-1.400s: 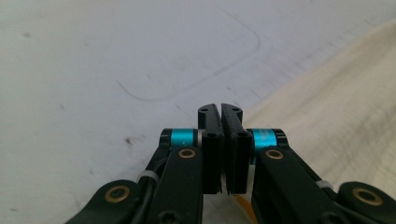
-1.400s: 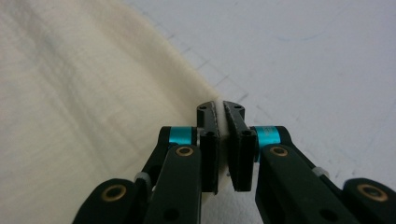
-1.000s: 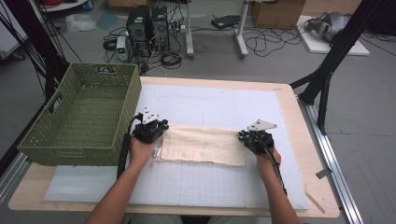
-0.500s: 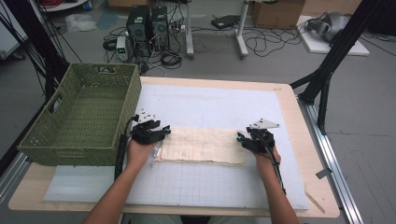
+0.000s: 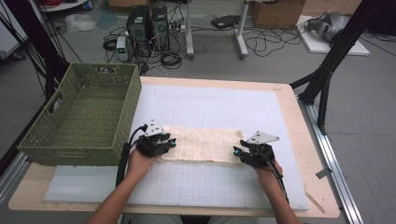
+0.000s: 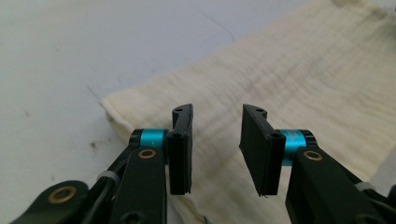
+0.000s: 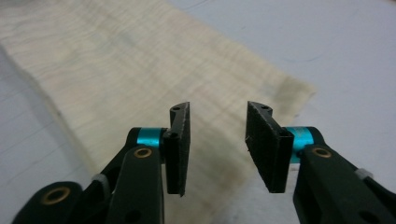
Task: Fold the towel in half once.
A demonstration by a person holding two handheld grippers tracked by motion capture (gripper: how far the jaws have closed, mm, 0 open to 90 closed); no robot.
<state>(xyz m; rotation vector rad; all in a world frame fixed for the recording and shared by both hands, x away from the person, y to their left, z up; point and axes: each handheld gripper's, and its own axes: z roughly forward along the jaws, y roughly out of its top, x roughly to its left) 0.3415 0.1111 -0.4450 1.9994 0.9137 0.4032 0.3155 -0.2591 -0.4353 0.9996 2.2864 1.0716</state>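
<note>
Both grippers have barely shifted since a second ago, each staying at one end of the cloth point(image 5: 201, 144). Left gripper point(image 6: 215, 140) hangs with jaws apart over the cloth's left end, holding nothing; right gripper point(image 7: 218, 140) does likewise at the right end. Gripper views show the cloth's folded edge and corners close up; the high view adds a green basket point(image 5: 81, 116) left of the cloth and bare white surface point(image 5: 210, 105) beyond.
</note>
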